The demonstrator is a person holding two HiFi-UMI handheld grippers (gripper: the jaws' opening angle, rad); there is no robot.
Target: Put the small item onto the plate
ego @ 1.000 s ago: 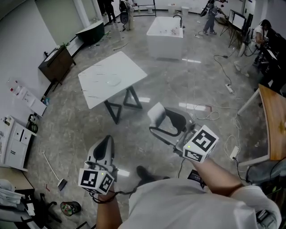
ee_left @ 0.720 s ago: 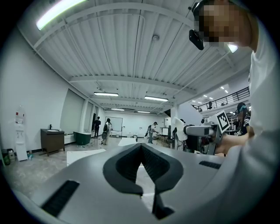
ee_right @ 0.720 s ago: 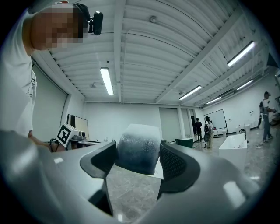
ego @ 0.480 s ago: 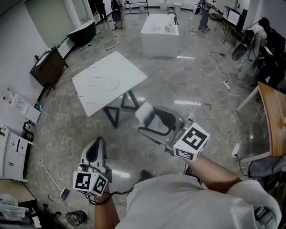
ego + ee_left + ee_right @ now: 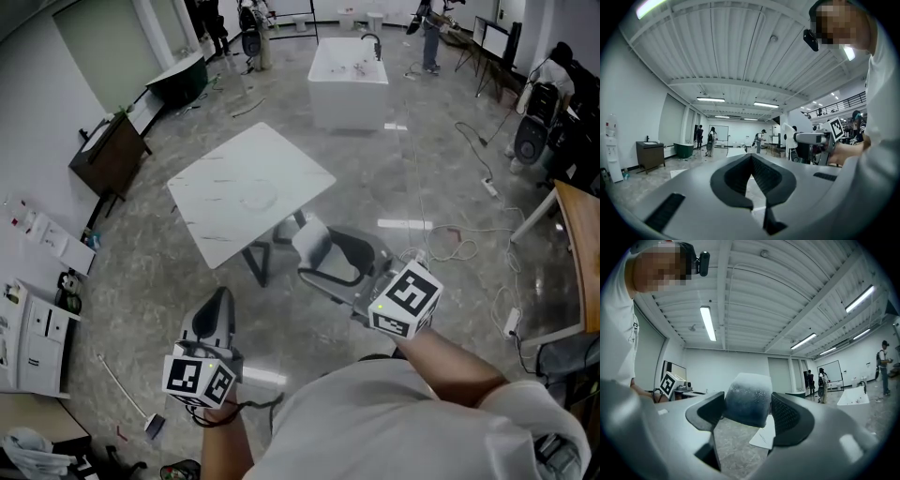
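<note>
Block (image 5: 307,240), pale and frosted, sits clamped between the two dark pads of our right gripper (image 5: 748,404), which close on its sides while its top pokes up above them; it is up in the air and not on the plate. Starting at the far left of the head view, we see a dark cabinet (image 5: 108,155) against the wall. Next comes our left gripper (image 5: 221,298), low in the view and held over the grey floor (image 5: 169,281). Its jaws are narrow, the pads meeting at their tips with nothing between them, and its marker cube (image 5: 199,378) is nearest to us. Beyond it stands a white table (image 5: 216,220) on dark legs. The plate (image 5: 258,199) shows on its top only as a faint clear ring, with nothing on it. The block hangs just off the table's near right edge as we see it, well apart from the plate and over the floor. Behind the block we follow the right gripper back to its own marker cube (image 5: 403,300) and our forearm (image 5: 450,361). Farther off, past the table, a white tub (image 5: 349,70) stands on the floor with people (image 5: 429,37) near it. At the far right edge, we catch the corner of a wooden desk (image 5: 583,244) and cables (image 5: 469,141) trailing across the floor.
</note>
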